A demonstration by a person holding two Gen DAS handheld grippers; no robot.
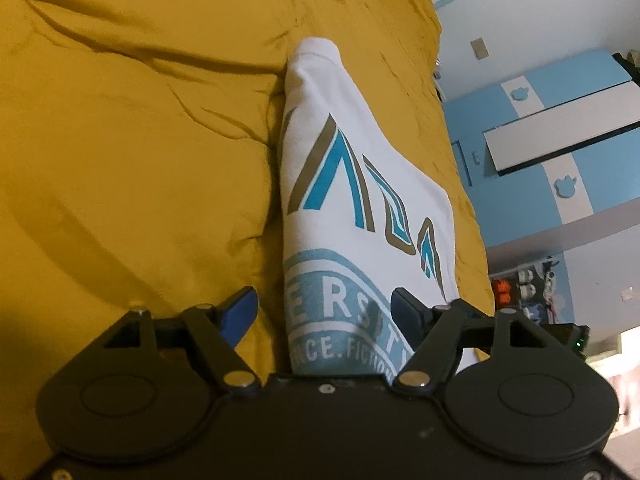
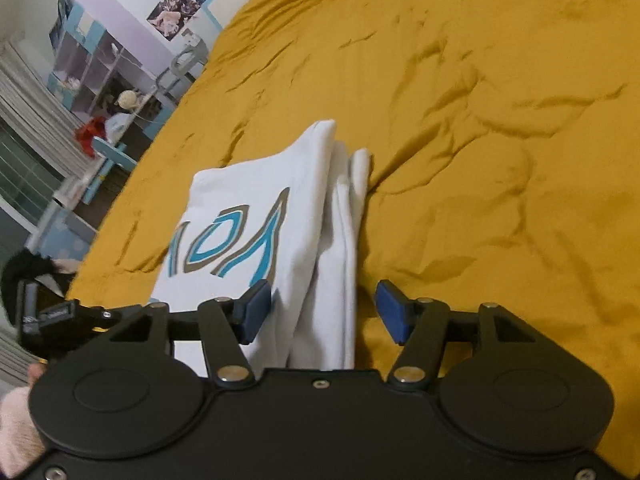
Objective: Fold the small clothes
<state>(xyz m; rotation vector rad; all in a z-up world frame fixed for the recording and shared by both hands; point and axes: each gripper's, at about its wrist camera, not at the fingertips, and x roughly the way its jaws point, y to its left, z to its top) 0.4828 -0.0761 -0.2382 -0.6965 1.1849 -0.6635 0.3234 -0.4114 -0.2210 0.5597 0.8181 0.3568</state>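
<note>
Straddling the folded white shirt [image 1: 344, 184], both grippers [image 1: 326, 312] [image 2: 322, 308] gape wide, holding nothing.

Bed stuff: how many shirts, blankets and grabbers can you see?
Shirt: 1
Blanket: 1
Grabbers: 2, left and right, both open
Total: 4

Soft white cloth shirt [image 1: 360, 184] (matt printed lettering) on rumpled mustard fabric bedspread [image 1: 132, 128]; matt black plastic tool [image 1: 326, 312].
</note>
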